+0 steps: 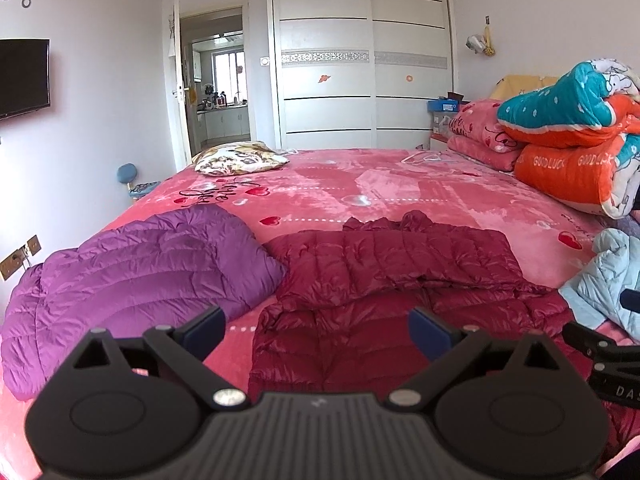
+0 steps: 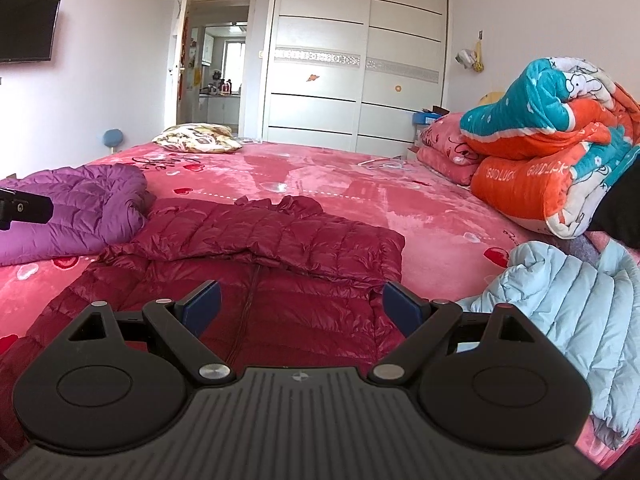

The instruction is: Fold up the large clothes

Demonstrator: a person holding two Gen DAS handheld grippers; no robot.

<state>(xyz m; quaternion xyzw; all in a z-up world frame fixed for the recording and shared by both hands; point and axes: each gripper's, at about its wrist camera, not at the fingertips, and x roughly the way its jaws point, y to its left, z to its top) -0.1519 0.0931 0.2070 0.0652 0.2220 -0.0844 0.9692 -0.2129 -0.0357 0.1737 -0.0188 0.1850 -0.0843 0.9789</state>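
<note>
A dark red quilted down jacket (image 1: pixel 384 280) lies on the pink bed, its sleeves folded across the upper part; in the right wrist view the dark red jacket (image 2: pixel 256 256) shows a zipper running down its middle. My left gripper (image 1: pixel 316 330) hovers open above the jacket's lower left part, nothing between its blue pads. My right gripper (image 2: pixel 301 307) is open over the jacket's lower middle, also empty. A purple down jacket (image 1: pixel 132 276) lies bunched to the left. A light blue down jacket (image 2: pixel 576 304) lies crumpled to the right.
The pink heart-print bedspread (image 1: pixel 360 192) covers the bed. Folded orange and teal quilts (image 1: pixel 576 148) are stacked at the right, a patterned pillow (image 1: pixel 240 158) at the far edge. A white wardrobe (image 1: pixel 360 60), an open doorway (image 1: pixel 218 80) and a wall television (image 1: pixel 22 76) stand beyond.
</note>
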